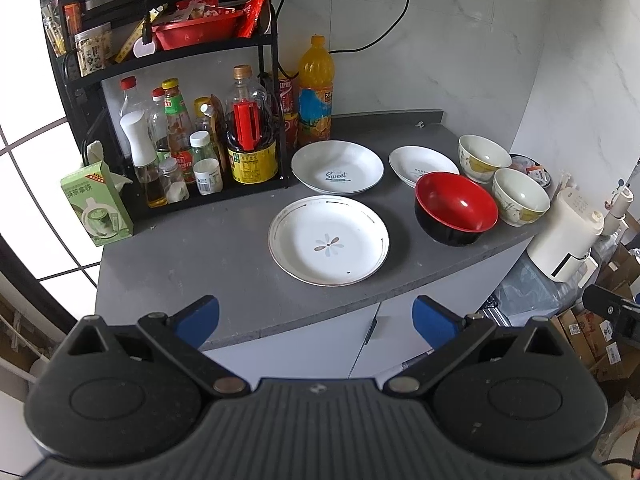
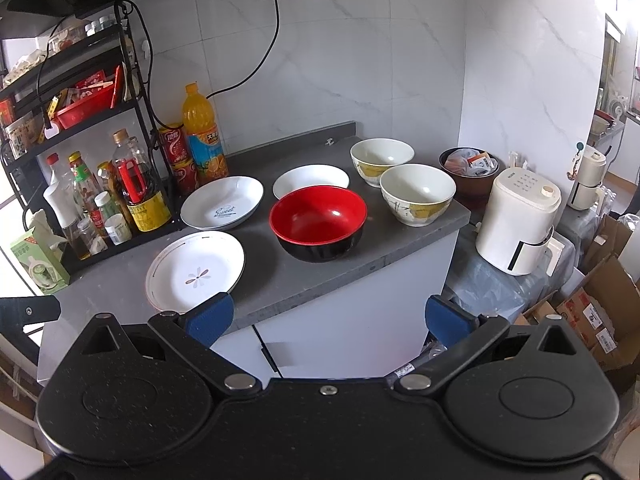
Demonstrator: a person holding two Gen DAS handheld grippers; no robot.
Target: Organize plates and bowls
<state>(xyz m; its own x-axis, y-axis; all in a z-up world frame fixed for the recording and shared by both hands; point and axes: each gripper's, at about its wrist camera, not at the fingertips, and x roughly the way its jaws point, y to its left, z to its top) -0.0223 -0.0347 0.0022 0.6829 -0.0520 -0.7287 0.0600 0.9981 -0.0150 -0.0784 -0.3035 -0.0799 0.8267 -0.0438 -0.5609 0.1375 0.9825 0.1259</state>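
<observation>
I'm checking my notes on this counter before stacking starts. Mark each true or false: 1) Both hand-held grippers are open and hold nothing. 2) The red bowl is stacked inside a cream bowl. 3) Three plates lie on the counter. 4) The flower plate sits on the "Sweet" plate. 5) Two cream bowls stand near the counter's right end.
1) True: the left hand-held gripper and right hand-held gripper are open, empty.
2) False: the red bowl stands alone beside the cream bowls.
3) True.
4) False: the flower plate lies apart from the "Sweet" plate.
5) True.

Orange drink bottle (image 2: 202, 132), condiment rack (image 1: 188, 148)
</observation>
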